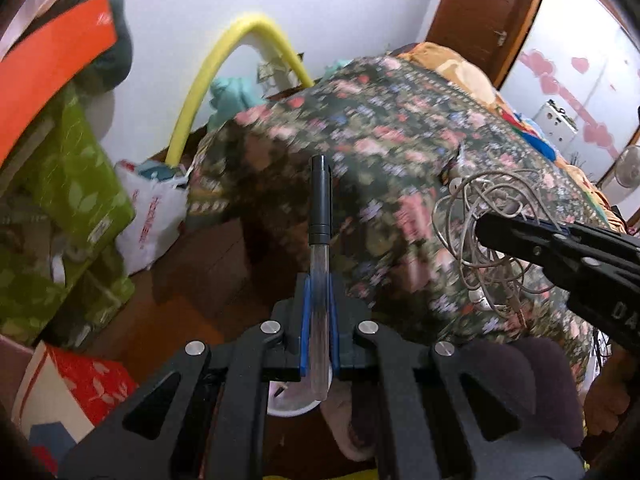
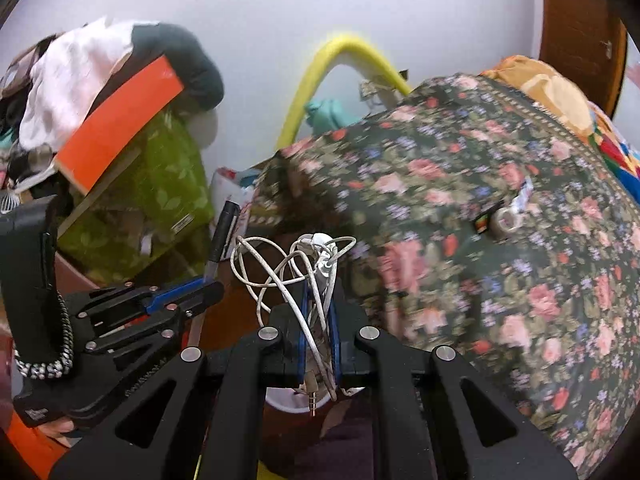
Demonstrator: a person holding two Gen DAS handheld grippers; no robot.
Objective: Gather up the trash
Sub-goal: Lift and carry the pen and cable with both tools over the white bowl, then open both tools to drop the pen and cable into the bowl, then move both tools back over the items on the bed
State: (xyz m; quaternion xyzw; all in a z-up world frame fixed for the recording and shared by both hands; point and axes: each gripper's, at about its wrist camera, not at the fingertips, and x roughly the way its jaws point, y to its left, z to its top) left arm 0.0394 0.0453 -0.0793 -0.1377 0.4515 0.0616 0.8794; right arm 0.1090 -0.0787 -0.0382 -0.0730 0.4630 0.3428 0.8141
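Observation:
My left gripper [image 1: 320, 292] is shut on a pen [image 1: 320, 208] with a black cap and clear barrel, held upright beside the bed. It also shows in the right wrist view [image 2: 200, 284], with the pen [image 2: 224, 228] sticking up from it. My right gripper [image 2: 320, 292] is shut on a tangled bundle of white earphone cable [image 2: 296, 268]. In the left wrist view the right gripper [image 1: 480, 228] comes in from the right with the cable bundle [image 1: 480, 216] hanging over the floral bedspread [image 1: 380, 128]. A roll of tape [image 2: 506, 220] and a wrapper scrap [image 2: 524, 196] lie on the bed.
A white round container [image 1: 292, 404] sits on the wooden floor below both grippers. A white plastic bag [image 1: 152, 216] and green leaf-print boxes [image 1: 68, 184] stand at the left. A yellow foam arch [image 1: 224, 64] leans on the wall. A brown door [image 1: 480, 8] is far right.

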